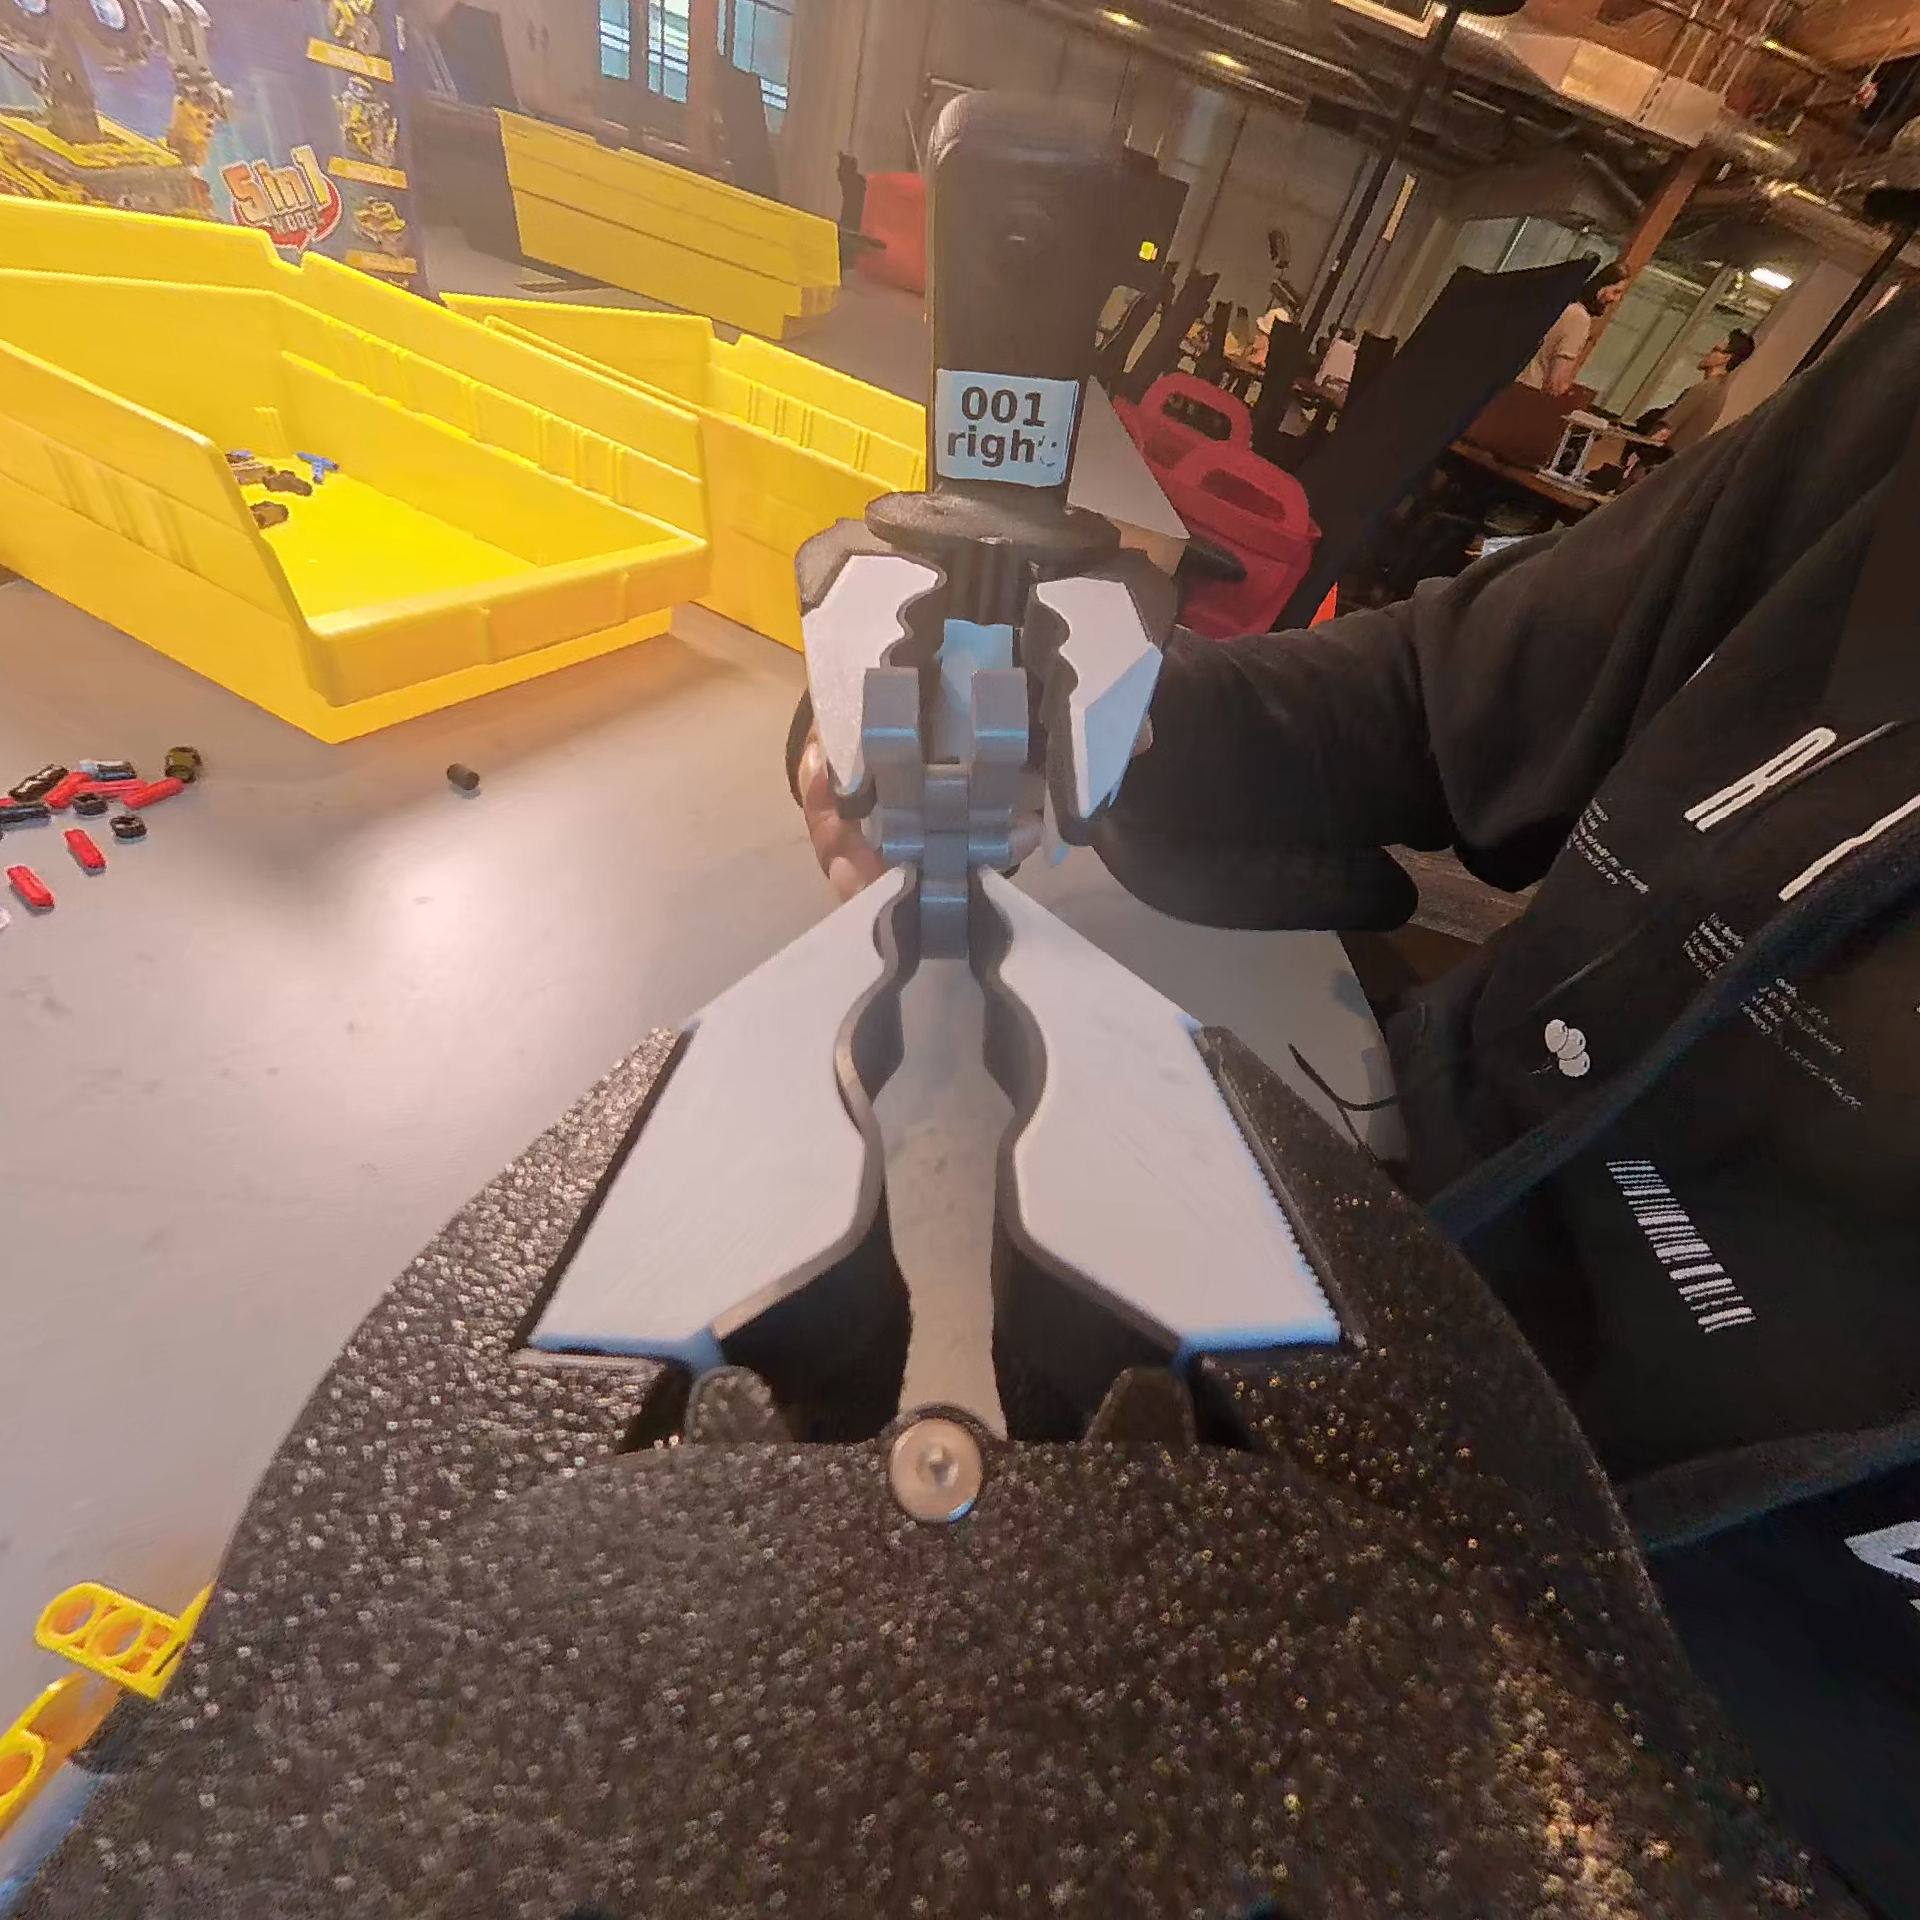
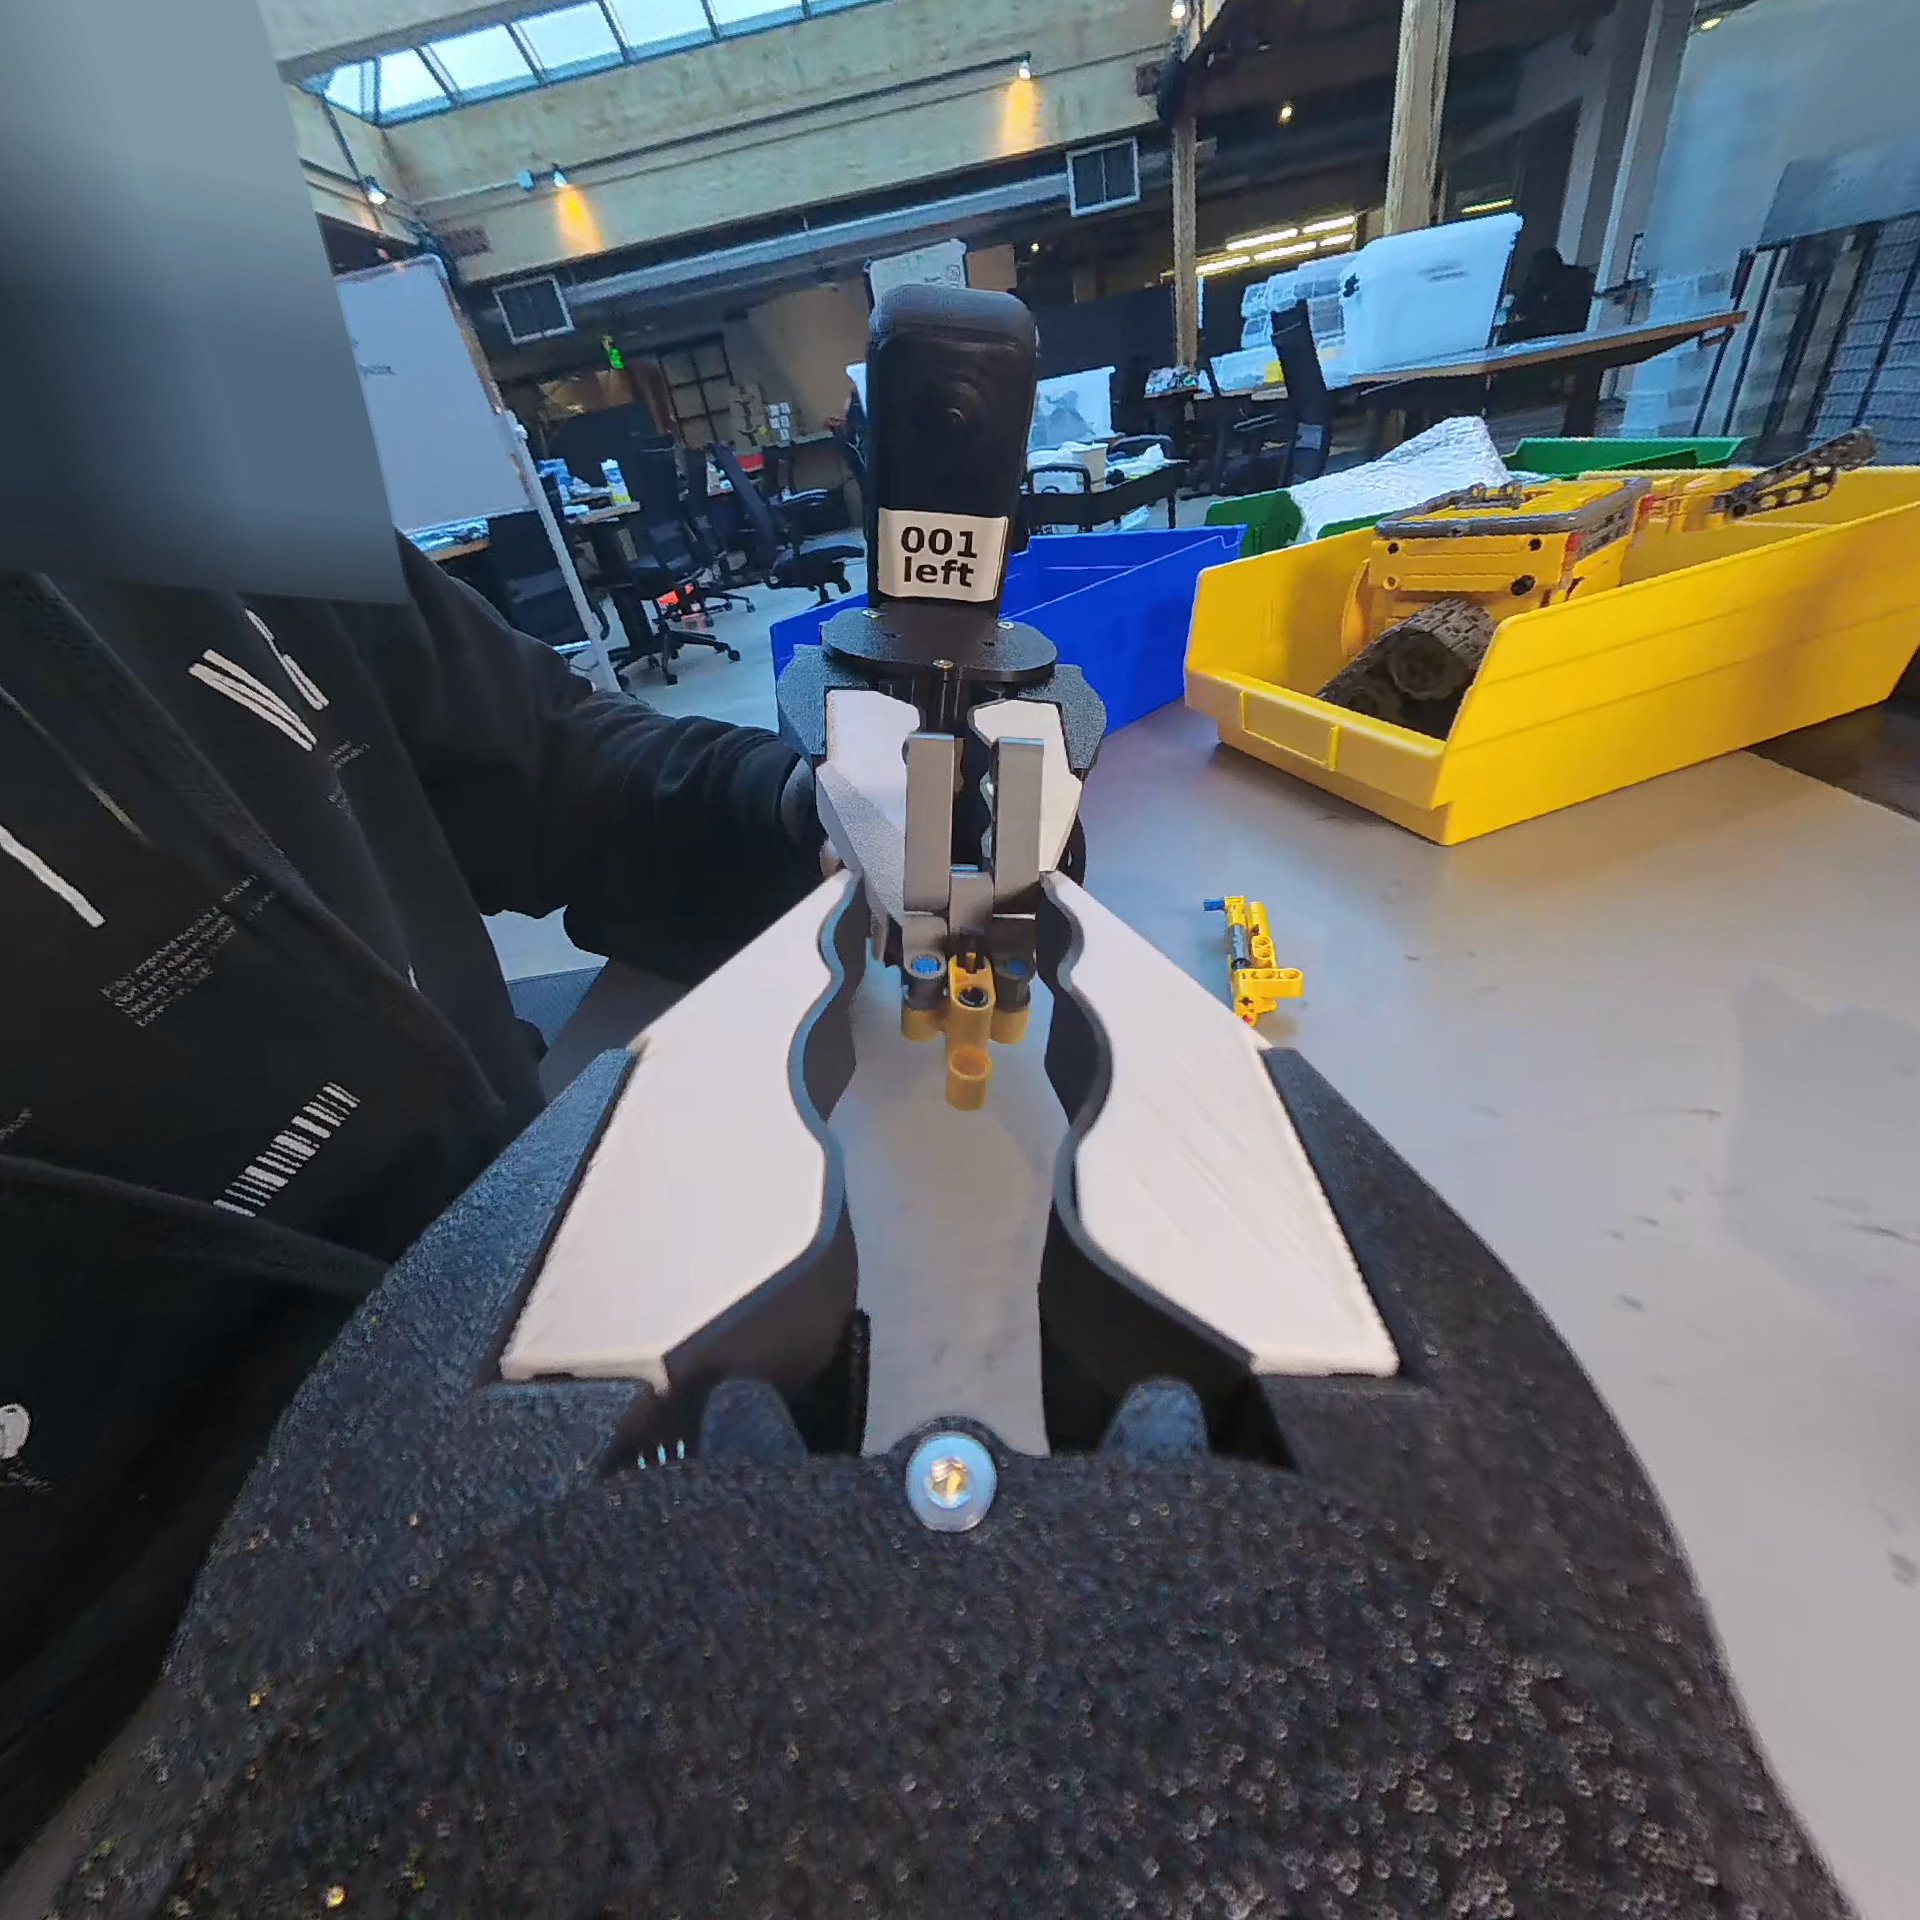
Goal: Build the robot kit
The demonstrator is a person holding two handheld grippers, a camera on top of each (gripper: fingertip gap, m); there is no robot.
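Grey piece (image 1: 943,831) between both grippers' fingers (image 1: 790,1091) (tips meeting), yellow connector (image 2: 964,1013) attached.

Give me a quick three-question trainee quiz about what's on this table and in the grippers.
1. True or false: the bin holding the tracked vehicle is blue.
2. What sits between the fingers of the right gripper? A) a yellow-and-grey toy assembly B) a screwdriver C) nothing
3. Fill in: the fingers of the left gripper pinch the assembly's ___ part.
Key: 1 false, it is yellow; 2 A; 3 grey.
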